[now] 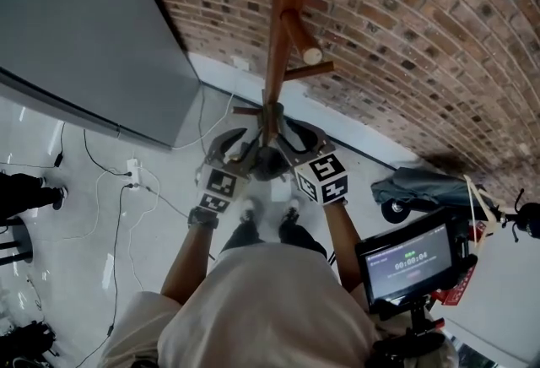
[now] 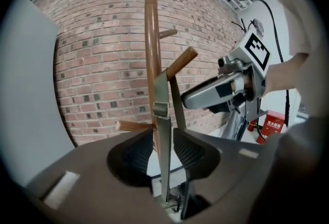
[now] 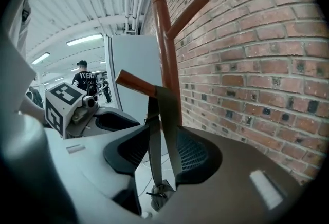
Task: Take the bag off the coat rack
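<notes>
A brown wooden coat rack (image 1: 287,12) stands against the brick wall, its pegs pointing outward. From one peg (image 3: 134,82) hangs the bag's grey-green strap (image 3: 154,135), and the bag's body (image 3: 158,190) dangles low beneath. My left gripper (image 1: 240,147) and right gripper (image 1: 299,138) flank the pole at the strap. In the left gripper view the strap (image 2: 162,115) with its buckle runs down between the left gripper's (image 2: 163,151) open jaws, pads not pressing. In the right gripper view both strap bands pass loosely between the right gripper's (image 3: 157,153) open jaws.
A grey partition (image 1: 84,46) stands to the left, the brick wall (image 1: 405,37) behind. Cables and a power strip (image 1: 132,172) lie on the white floor. A monitor (image 1: 405,261) and a wheeled cart with cloth (image 1: 422,185) are at right. People (image 3: 85,79) stand far off.
</notes>
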A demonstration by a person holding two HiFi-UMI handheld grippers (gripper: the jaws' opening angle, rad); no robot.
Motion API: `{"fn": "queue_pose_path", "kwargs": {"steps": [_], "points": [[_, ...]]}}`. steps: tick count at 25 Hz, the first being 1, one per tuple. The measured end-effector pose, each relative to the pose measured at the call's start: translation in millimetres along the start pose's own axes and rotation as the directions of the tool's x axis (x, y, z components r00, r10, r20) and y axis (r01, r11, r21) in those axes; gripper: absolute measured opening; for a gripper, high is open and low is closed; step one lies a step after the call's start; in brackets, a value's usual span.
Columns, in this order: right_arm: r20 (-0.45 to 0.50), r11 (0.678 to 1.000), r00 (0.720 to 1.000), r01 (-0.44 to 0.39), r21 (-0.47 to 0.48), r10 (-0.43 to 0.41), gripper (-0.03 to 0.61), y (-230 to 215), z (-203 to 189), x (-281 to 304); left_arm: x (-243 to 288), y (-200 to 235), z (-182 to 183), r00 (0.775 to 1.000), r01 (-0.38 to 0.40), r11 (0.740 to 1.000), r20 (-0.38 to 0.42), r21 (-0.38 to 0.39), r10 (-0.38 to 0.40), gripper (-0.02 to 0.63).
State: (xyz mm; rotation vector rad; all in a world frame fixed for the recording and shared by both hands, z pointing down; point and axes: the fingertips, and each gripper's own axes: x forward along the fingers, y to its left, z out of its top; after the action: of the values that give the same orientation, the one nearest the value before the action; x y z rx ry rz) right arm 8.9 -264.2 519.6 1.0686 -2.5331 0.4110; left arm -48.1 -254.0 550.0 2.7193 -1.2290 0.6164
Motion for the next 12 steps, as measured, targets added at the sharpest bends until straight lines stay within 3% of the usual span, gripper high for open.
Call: {"fn": "queue_pose_path", "kwargs": {"steps": [12], "points": [[-0.06, 1.0, 0.998, -0.012, -0.023, 0.011, 0.17, -2.0, -12.2, 23.7, 34.2, -6.1, -30.4, 0.997, 0.004, 0.999, -0.074, -0.052, -0.007, 0.146]]}}
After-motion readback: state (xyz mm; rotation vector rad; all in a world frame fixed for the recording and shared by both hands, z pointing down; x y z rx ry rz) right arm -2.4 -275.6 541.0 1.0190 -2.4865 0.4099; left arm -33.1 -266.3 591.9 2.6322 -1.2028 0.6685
